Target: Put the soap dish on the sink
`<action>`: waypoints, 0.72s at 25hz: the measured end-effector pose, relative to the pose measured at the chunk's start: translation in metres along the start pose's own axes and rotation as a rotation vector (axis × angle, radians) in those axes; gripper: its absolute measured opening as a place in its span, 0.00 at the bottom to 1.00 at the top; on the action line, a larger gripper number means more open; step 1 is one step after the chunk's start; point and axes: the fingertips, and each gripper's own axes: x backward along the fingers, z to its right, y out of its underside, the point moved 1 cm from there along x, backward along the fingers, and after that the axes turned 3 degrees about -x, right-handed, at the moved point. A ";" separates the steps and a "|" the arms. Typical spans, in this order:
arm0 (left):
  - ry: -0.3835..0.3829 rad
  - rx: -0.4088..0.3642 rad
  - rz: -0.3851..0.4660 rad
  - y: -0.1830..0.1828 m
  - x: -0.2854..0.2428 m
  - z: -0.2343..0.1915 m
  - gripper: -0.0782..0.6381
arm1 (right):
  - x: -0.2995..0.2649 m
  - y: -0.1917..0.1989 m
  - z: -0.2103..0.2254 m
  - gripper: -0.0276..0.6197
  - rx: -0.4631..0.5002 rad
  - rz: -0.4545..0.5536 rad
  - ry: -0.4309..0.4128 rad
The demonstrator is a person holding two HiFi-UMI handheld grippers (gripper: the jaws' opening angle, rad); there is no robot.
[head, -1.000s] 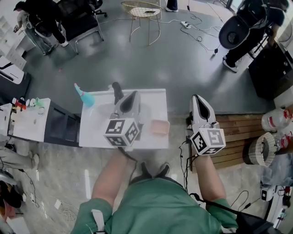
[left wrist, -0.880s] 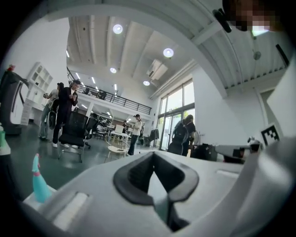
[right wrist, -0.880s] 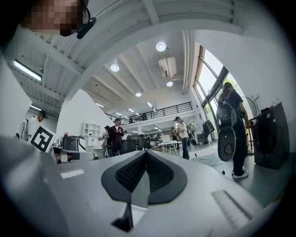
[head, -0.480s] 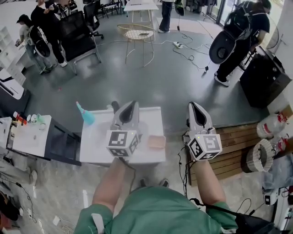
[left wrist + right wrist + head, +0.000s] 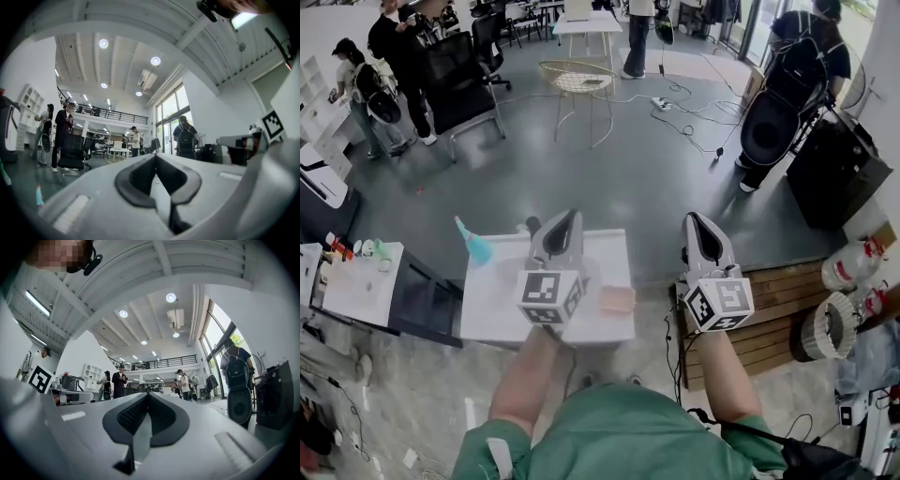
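white sink (image 5: 495,302), pink soap dish (image 5: 617,300), head view only

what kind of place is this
Likely an open office or lab hall, not a bathroom: office chairs, cables across the grey floor, and a white sink unit standing alone in the middle.

Pink dish (image 5: 617,299), white sink (image 5: 497,309), teal bottle (image 5: 474,246), grey left gripper (image 5: 570,217) and right gripper (image 5: 694,221), black-and-white square-patterned cubes (image 5: 549,292), green shirt (image 5: 609,441), dark grey floor (image 5: 628,169).
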 end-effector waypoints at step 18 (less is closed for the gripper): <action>-0.010 0.003 -0.007 0.005 -0.006 0.000 0.10 | -0.005 0.003 0.006 0.05 -0.005 0.002 -0.007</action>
